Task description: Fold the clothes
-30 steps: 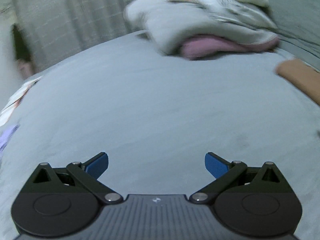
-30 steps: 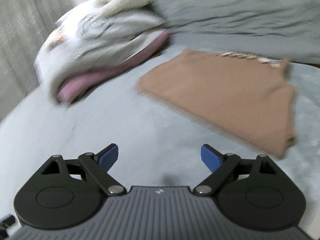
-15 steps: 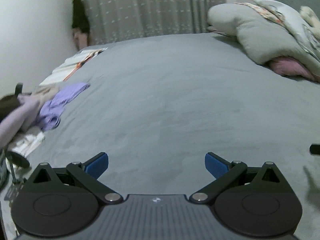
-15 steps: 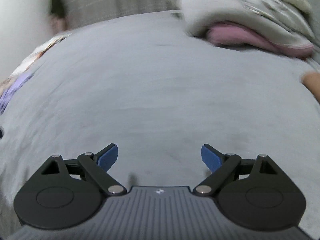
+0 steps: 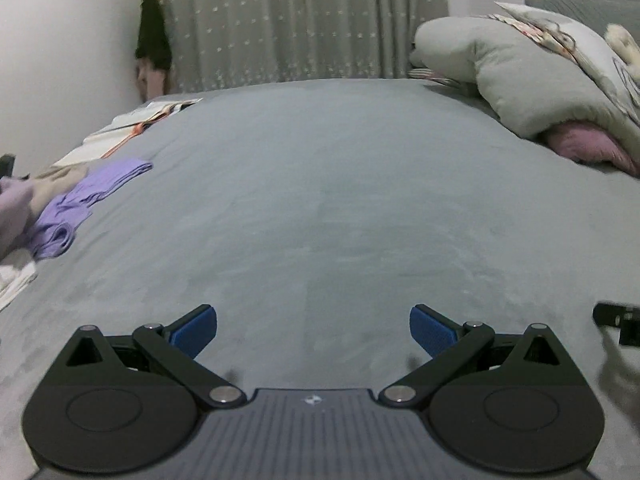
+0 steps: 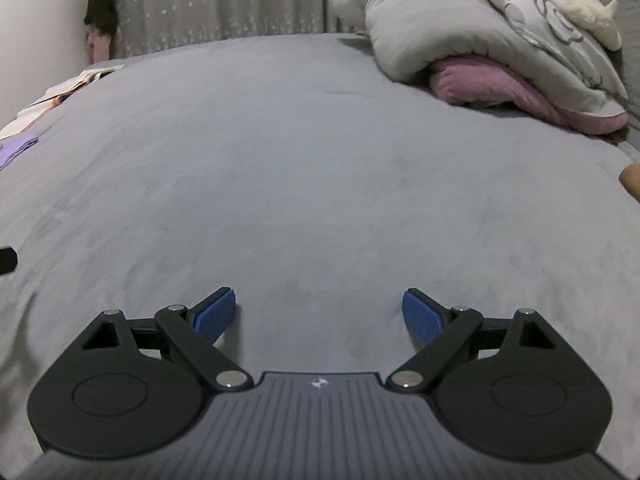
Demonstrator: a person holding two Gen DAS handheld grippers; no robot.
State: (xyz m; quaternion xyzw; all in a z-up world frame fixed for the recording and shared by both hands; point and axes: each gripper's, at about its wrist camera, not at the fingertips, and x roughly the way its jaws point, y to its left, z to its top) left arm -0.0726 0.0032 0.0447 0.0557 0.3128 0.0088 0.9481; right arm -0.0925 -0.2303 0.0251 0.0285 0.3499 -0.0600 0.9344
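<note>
Both hand-held grippers, left (image 5: 313, 330) and right (image 6: 319, 314), hovered over the bare grey bed (image 5: 320, 200) with jaws spread wide, gripping nothing. The clothes (image 5: 60, 208), lilac on top, lay at the left edge of the frame, well apart from both.

My left gripper (image 5: 313, 330) points forward and tilts downward, its jaws spread wide with nothing between the blue pads (image 5: 195, 330). My right gripper (image 6: 319, 314) has the same pose, jaws wide apart and empty. A dark edge of my right gripper shows at three o'clock in the left wrist view.
</note>
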